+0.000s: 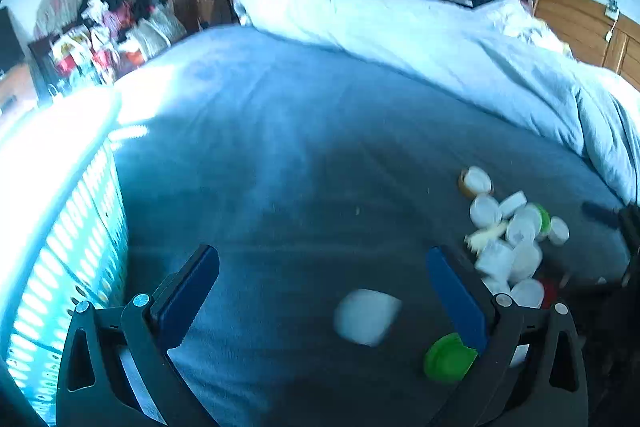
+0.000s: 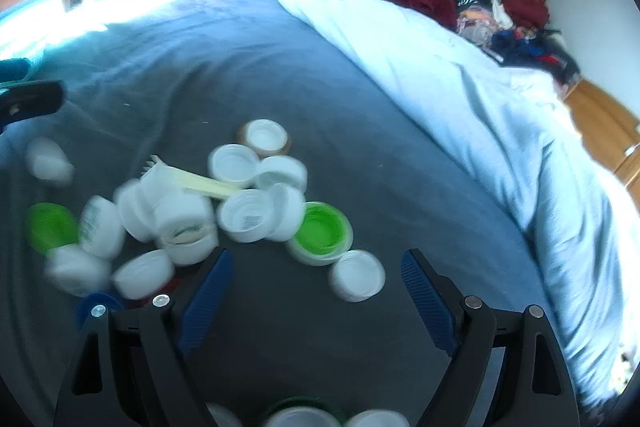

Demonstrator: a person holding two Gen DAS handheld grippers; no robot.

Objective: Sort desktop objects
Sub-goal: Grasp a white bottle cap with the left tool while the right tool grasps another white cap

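While both grippers hang wide and empty over the blue bedsheet — left gripper above 1 blurred white cap, right gripper just beside the cap pile — a teal basket stands left.

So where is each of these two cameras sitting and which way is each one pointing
Left wrist: on the open left gripper, facing across the blue bedspread; a blurred white plastic cap lies between its fingers.
Right wrist: on the open right gripper, facing the pile of white plastic caps.
Shared: bedspread, pile.
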